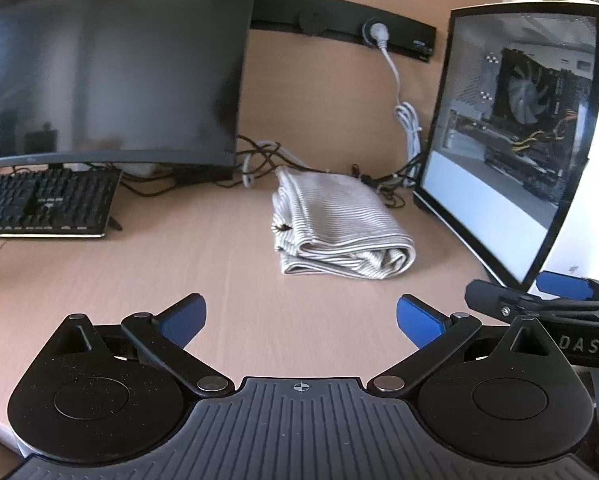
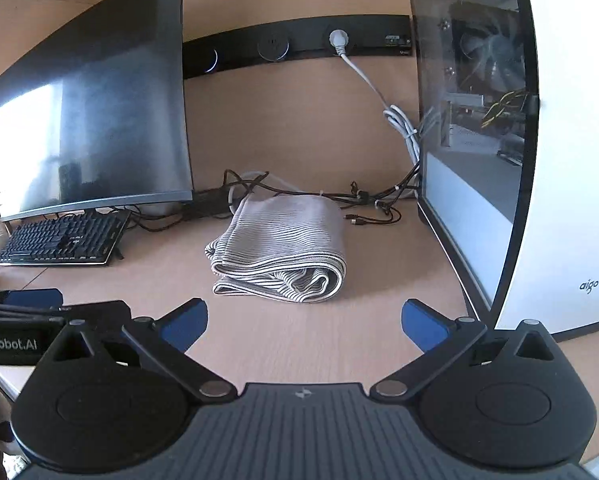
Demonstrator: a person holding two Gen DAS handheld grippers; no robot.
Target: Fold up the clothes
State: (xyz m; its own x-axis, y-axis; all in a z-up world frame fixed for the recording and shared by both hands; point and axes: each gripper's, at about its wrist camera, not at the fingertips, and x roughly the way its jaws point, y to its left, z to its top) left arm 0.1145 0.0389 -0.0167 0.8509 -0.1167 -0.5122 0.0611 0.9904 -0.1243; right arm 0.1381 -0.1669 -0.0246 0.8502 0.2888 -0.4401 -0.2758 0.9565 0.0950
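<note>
Left wrist view: the left gripper (image 1: pixel 301 318) is hovering low over the wooden desk (image 1: pixel 219 272), its blue-padded fingers (image 1: pixel 185 316) standing spread wide apart and holding nothing.
Right wrist view: the right gripper (image 2: pixel 304 322) is hovering the same way, jaws spread wide and empty, well short of the cloth.
Garment: a grey-and-white striped garment (image 1: pixel 335 224) is lying folded into a thick bundle on the desk, ahead of both grippers and apart from them.
Long axis: the bundle is running away from the cameras, from its near end toward the back wall, leaning slightly to the left as it recedes in the left wrist view.
Near end: the end facing the grippers is showing stacked layers, with a rounded roll curling at its right corner (image 2: pixel 319 280).
Far end: the far end is lying close to the tangle of cables (image 2: pixel 259 184); whether it is touching them cannot be told.
Left of garment: a dark monitor (image 1: pixel 107 64) is standing at the back left, with a black keyboard (image 1: pixel 43 204) in front of it, well apart from the cloth.
Right of garment: a white computer case (image 2: pixel 559 160) with a glass side panel is standing near the bundle's right side without touching it.
Back wall: a white cord (image 1: pixel 395 76) is hanging from a socket in the black power strip (image 1: pixel 339 20).
Neighbouring gripper: the right gripper is showing at the right edge of the left wrist view (image 1: pixel 539 304), just beside the left one.
</note>
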